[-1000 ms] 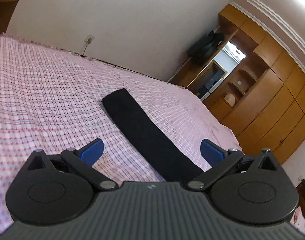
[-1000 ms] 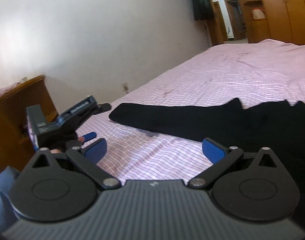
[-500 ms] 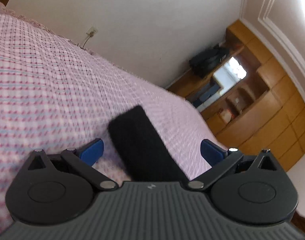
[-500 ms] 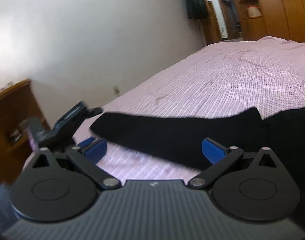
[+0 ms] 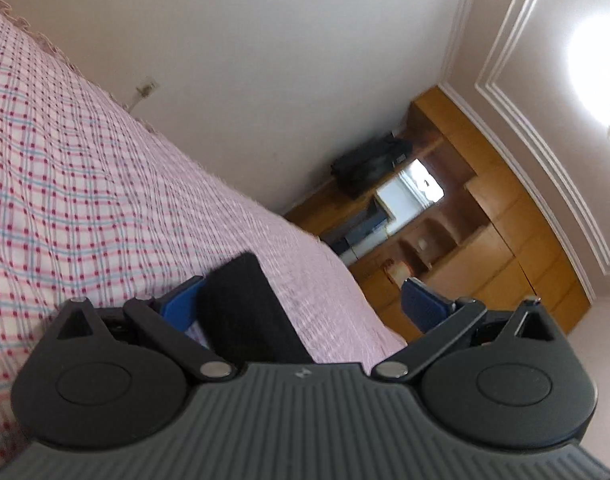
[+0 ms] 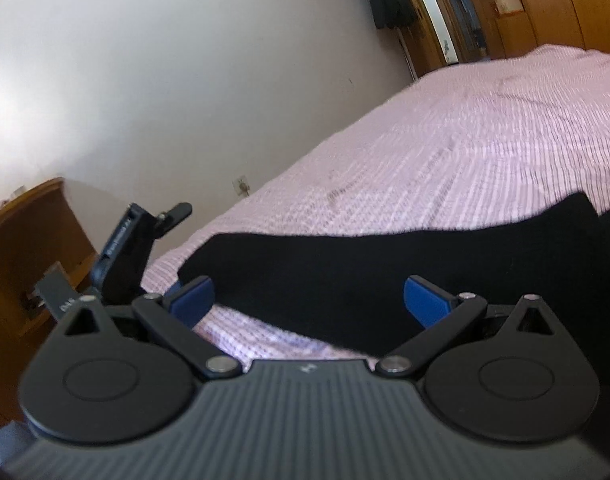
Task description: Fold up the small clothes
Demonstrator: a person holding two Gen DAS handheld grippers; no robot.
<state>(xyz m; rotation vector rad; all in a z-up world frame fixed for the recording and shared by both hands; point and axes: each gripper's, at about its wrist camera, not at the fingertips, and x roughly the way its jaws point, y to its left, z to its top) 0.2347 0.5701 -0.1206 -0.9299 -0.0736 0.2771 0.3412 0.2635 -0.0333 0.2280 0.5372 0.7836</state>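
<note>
A long black garment (image 6: 385, 268) lies flat on the pink checked bedspread (image 6: 465, 152). In the left wrist view its narrow end (image 5: 245, 304) lies between my open blue fingers, close to the left pad (image 5: 181, 304). My left gripper (image 5: 301, 304) is open, low over that end. My right gripper (image 6: 309, 300) is open, low over the garment's near edge, with black cloth between the pads. The left gripper's body (image 6: 129, 256) shows at the left of the right wrist view, at the garment's far end.
A white wall with a socket (image 5: 145, 88) runs along the far side of the bed. Wooden cabinets and shelves (image 5: 465, 232) stand past the bed's end. A wooden nightstand (image 6: 29, 248) stands left of the bed.
Both grippers have dropped lower and moved in toward the garment. The cloth now lies between each pair of open fingers. The garment has not moved.
</note>
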